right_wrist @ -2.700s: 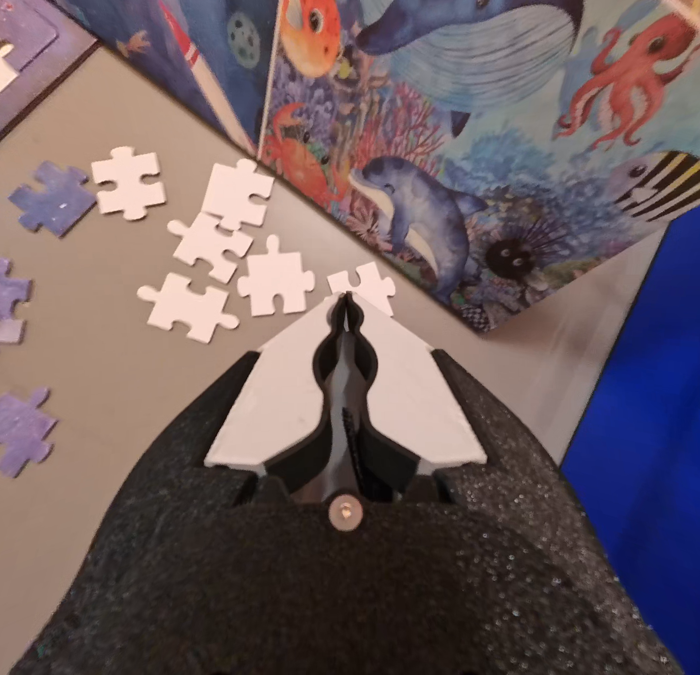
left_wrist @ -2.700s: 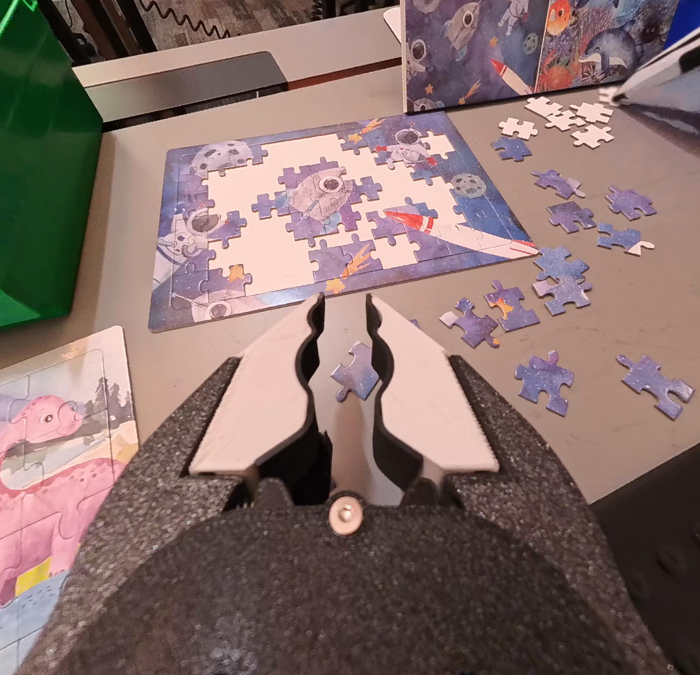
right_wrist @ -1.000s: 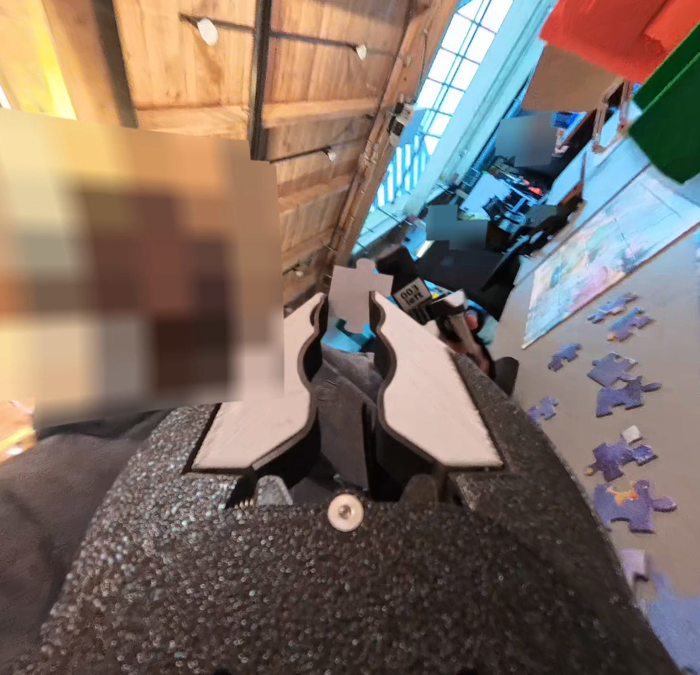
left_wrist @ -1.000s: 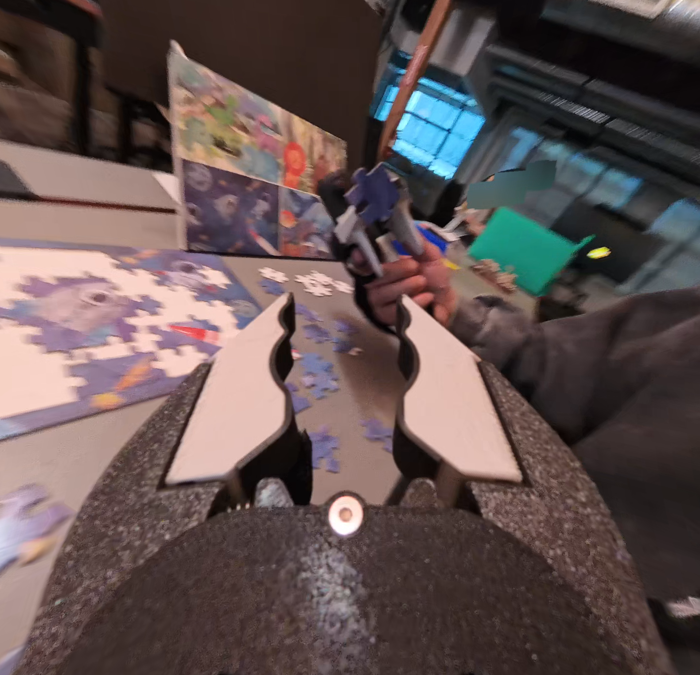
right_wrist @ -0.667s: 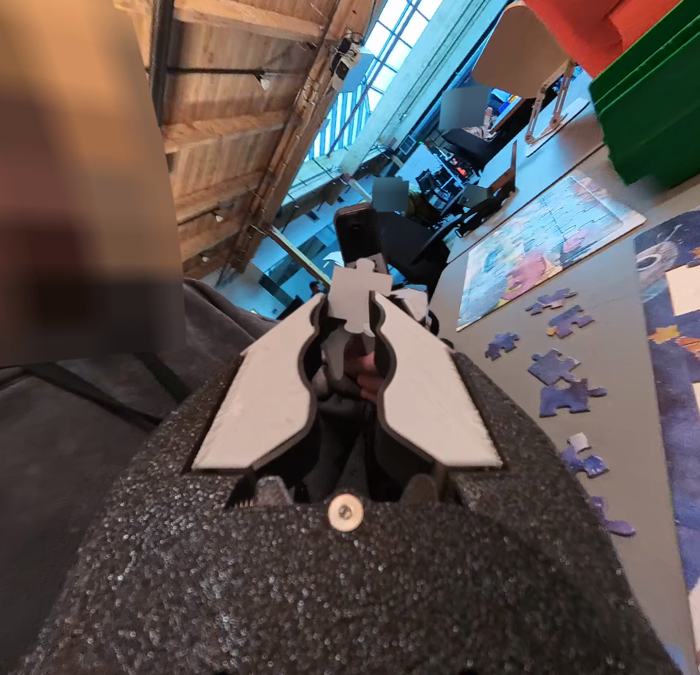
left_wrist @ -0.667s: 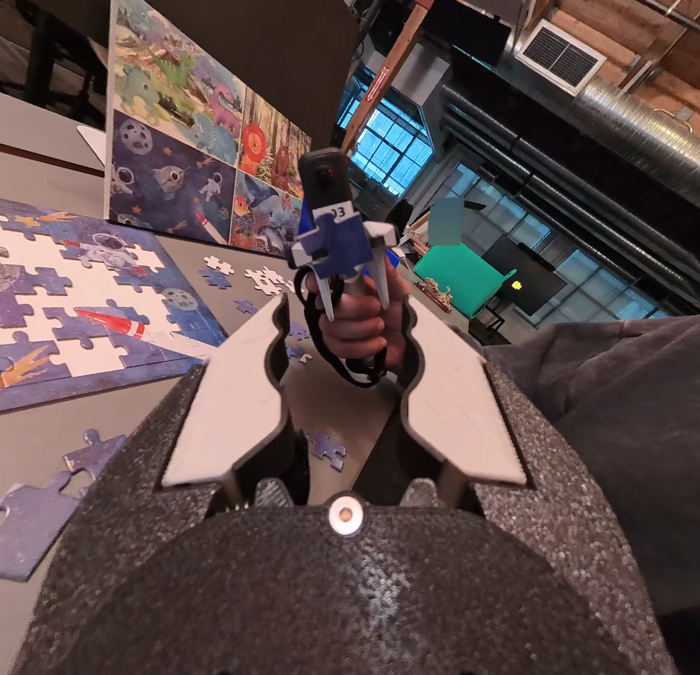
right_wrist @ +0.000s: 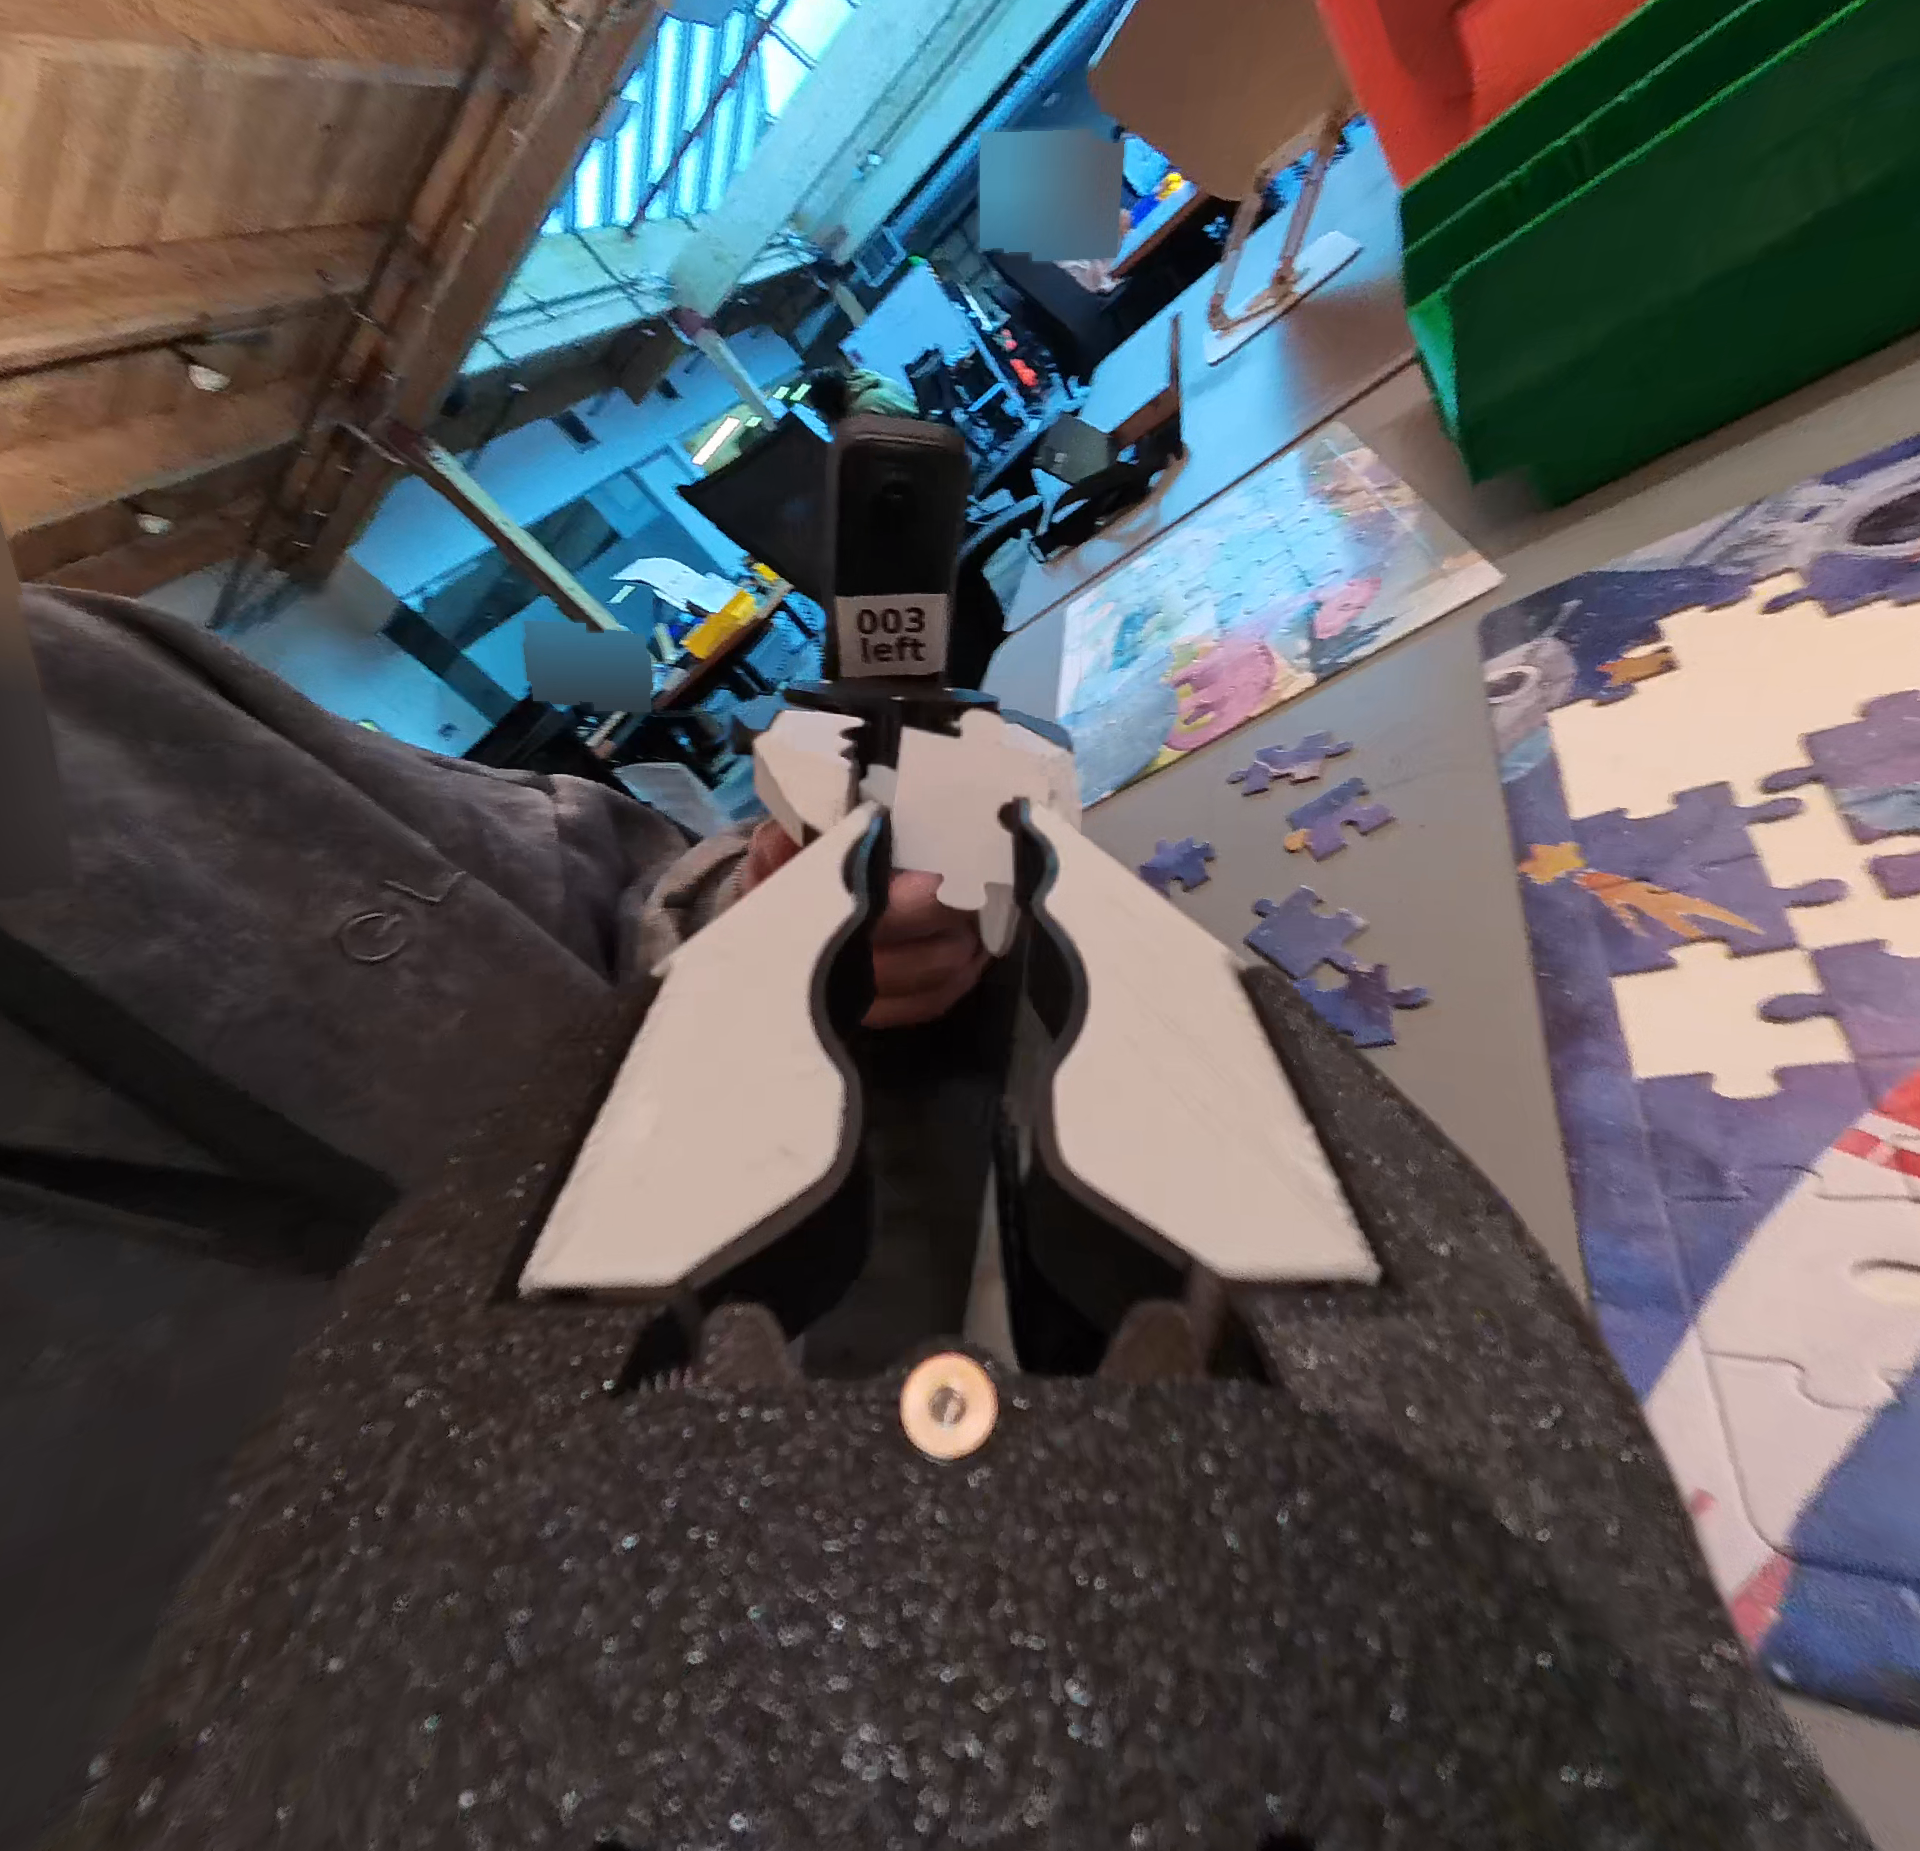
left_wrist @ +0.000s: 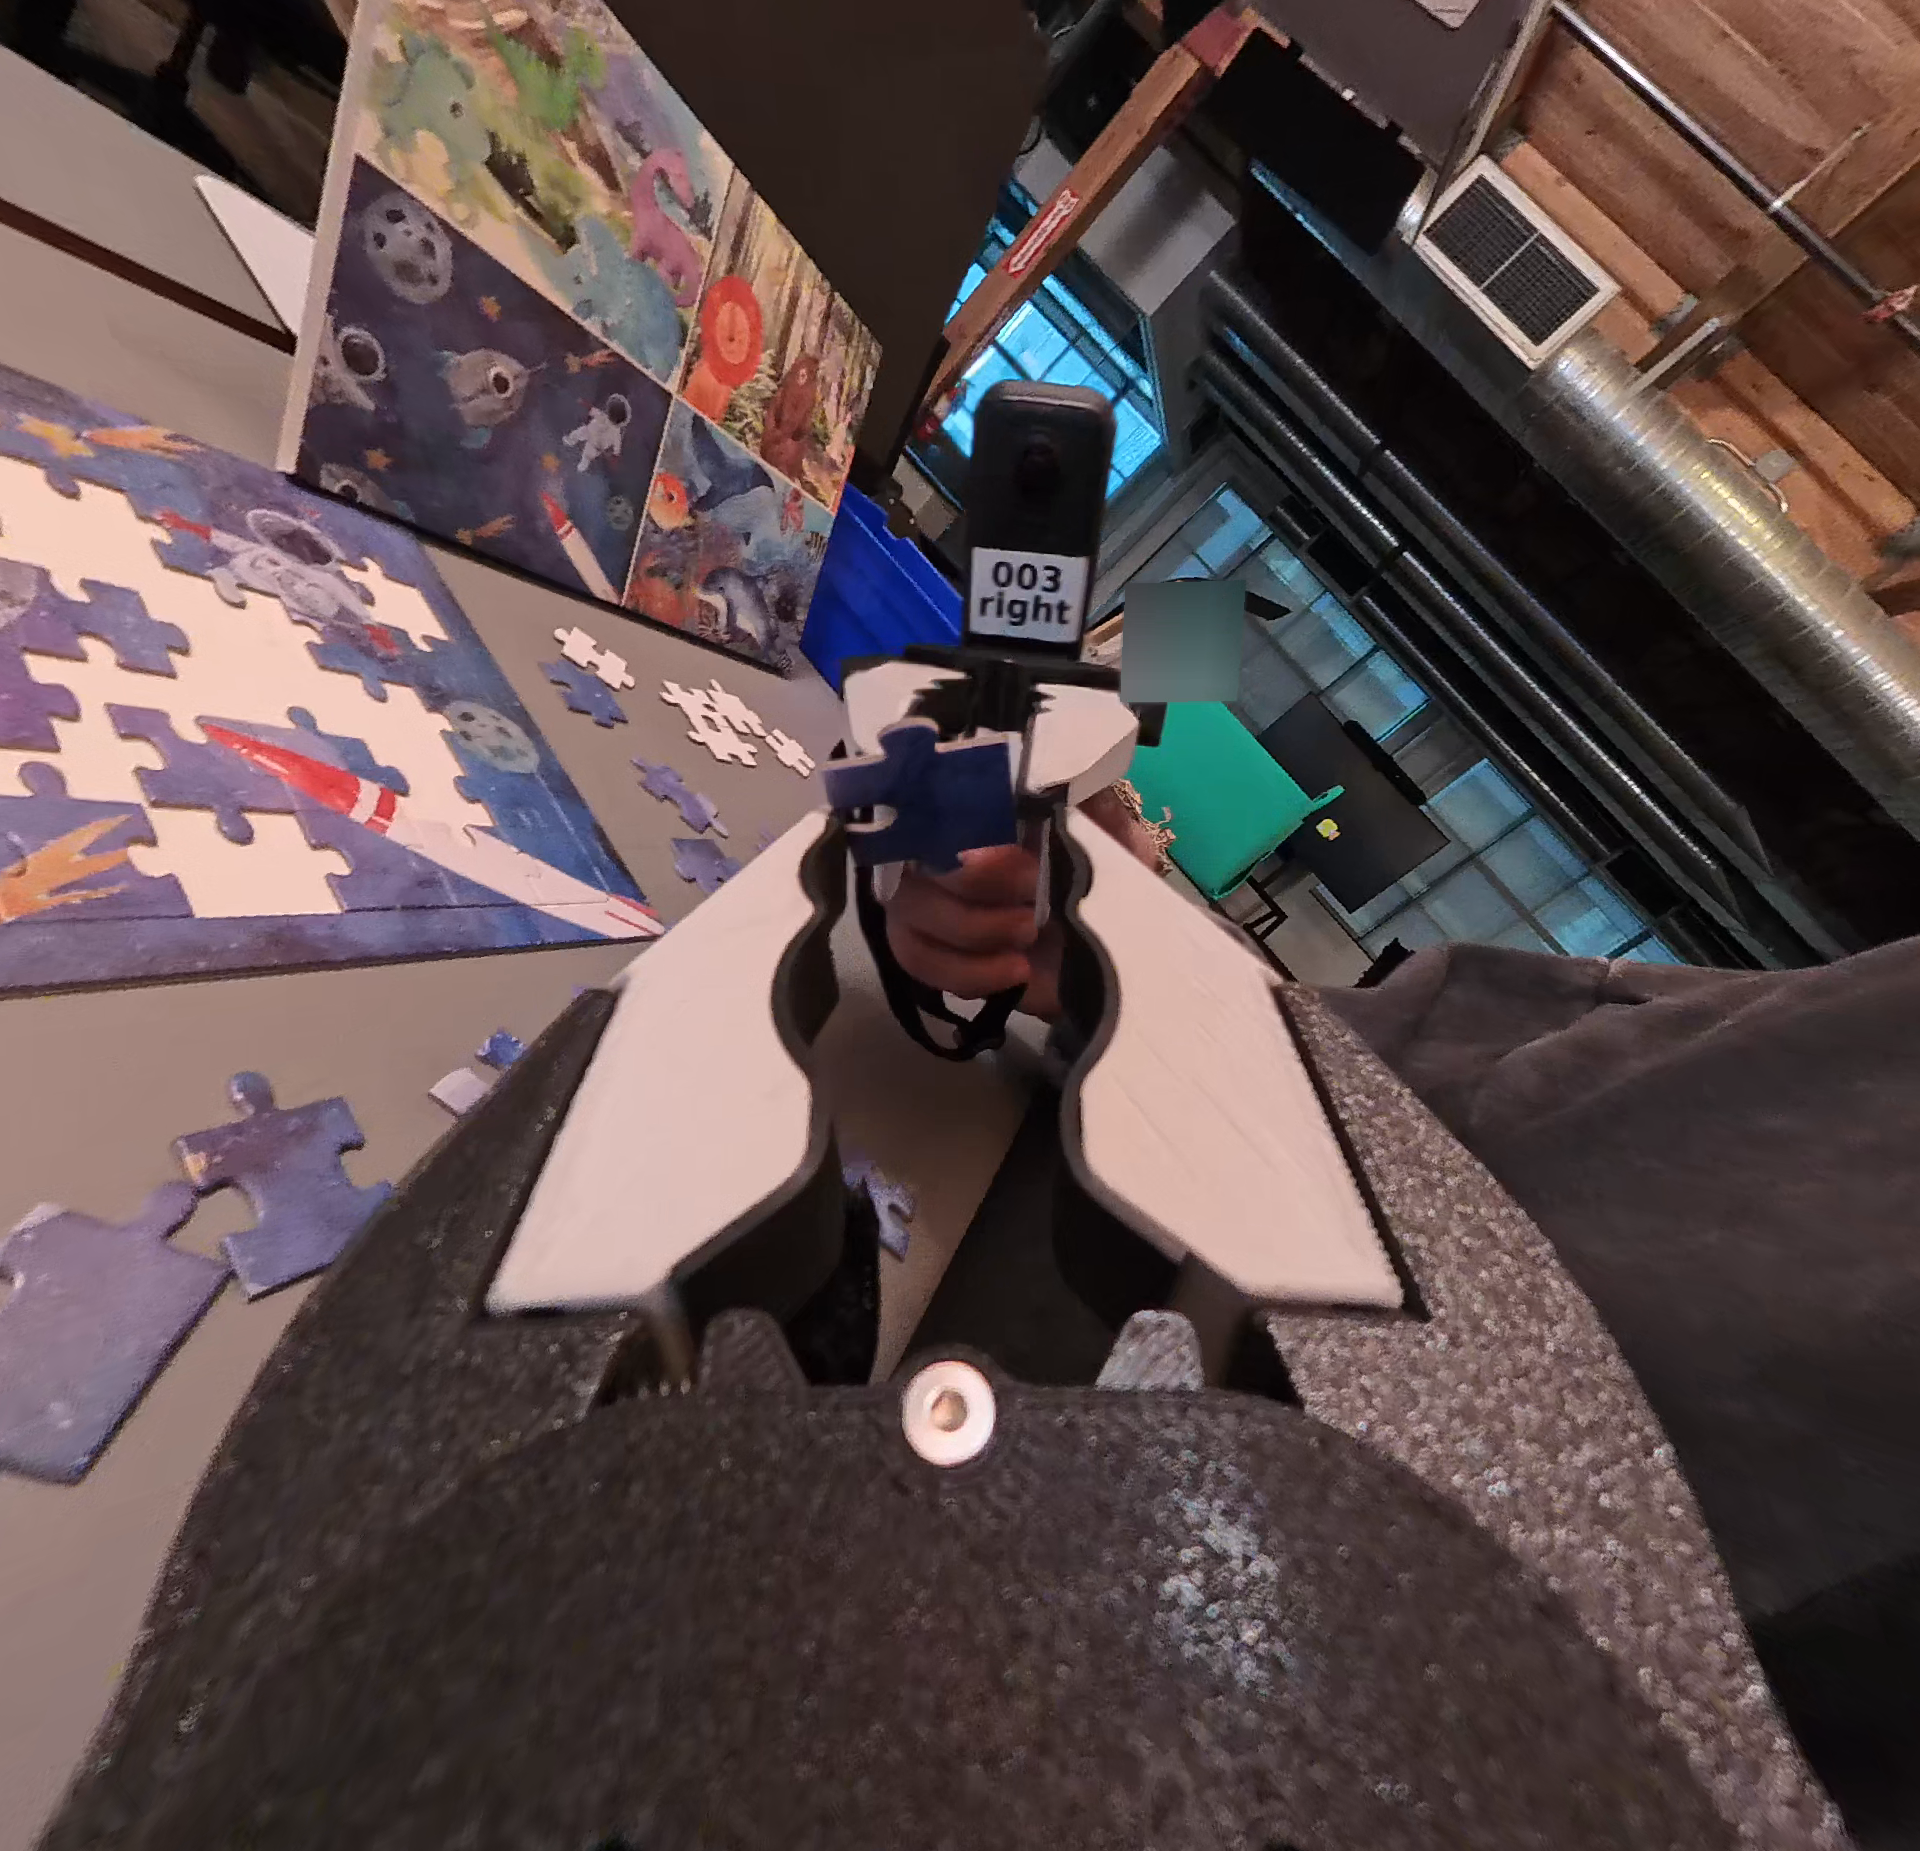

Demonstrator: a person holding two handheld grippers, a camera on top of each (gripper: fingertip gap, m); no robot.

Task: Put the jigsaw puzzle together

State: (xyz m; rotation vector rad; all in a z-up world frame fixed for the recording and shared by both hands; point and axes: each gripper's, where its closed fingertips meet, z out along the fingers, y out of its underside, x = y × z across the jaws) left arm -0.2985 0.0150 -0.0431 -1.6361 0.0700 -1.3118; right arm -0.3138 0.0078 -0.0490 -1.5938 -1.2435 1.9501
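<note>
Jigsaw puzzle board (left_wrist: 312,928) lies flat on the grey table (left_wrist: 125,1053), out to the left of your left gripper (left_wrist: 945,845): a deep blue space scene with a red rocket, an astronaut and stars, and ragged white gaps where pieces are missing. Beyond it stands the picture box (left_wrist: 582,347) with the same scene. Loose blue pieces (left_wrist: 275,1178) lie just left of your left gripper, white face-down ones (left_wrist: 727,721) farther ahead. Your left gripper is spread wide and carries nothing. Your right gripper (right_wrist: 940,825) faces it, pinching a single puzzle piece (left_wrist: 925,793) at its tips, blue on the side toward your left claw, white on the back.
</note>
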